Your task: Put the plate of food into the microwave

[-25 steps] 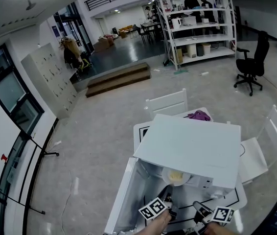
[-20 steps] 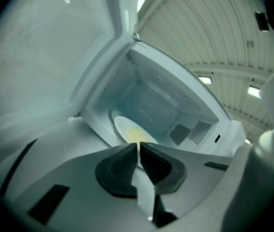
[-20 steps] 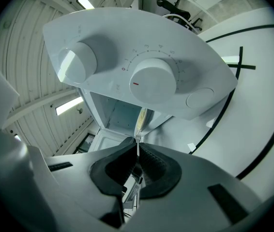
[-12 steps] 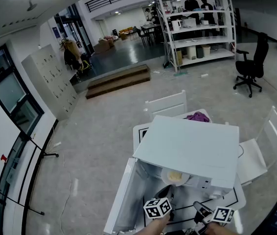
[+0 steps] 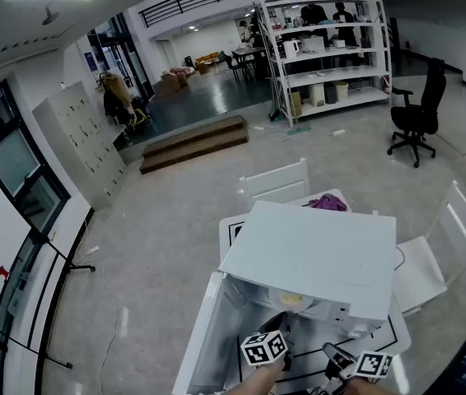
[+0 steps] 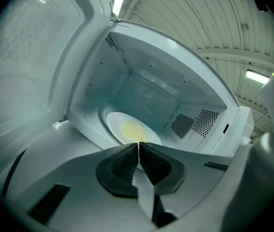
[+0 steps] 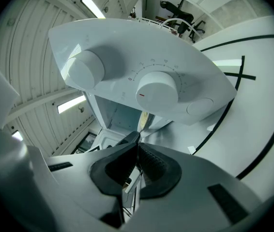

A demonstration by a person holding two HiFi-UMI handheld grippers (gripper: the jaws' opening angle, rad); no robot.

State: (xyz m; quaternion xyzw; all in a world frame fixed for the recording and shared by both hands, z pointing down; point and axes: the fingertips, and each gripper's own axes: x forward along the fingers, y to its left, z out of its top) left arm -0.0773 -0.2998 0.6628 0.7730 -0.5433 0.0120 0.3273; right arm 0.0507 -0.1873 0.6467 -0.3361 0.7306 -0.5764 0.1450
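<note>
Your left claw [image 6: 138, 151] is clenched with its two jaws pressed together and nothing between them, and it points straight into the open microwave [image 6: 185, 81]. The plate [image 6: 115, 124] lies dead ahead of that claw and a little below its line, flat on the cavity floor and clear of the walls, with the yellow food [image 6: 133, 128] heaped at its middle. The claw is apart from the plate, just outside the opening. Your right claw [image 7: 138, 149] is likewise clenched on nothing. It faces the control panel, whose lower dial [image 7: 157, 89] sits just above and ahead of it, with the tabletop [image 7: 258, 120] spreading to its right. The plate looks to be in place, so I judge the move left to you is shutting the door [image 6: 25, 57]. That door stands swung wide to the left of your left claw, hinged on the far left edge, so the left claw is the nearer one to sweep it closed towards the right.
</note>
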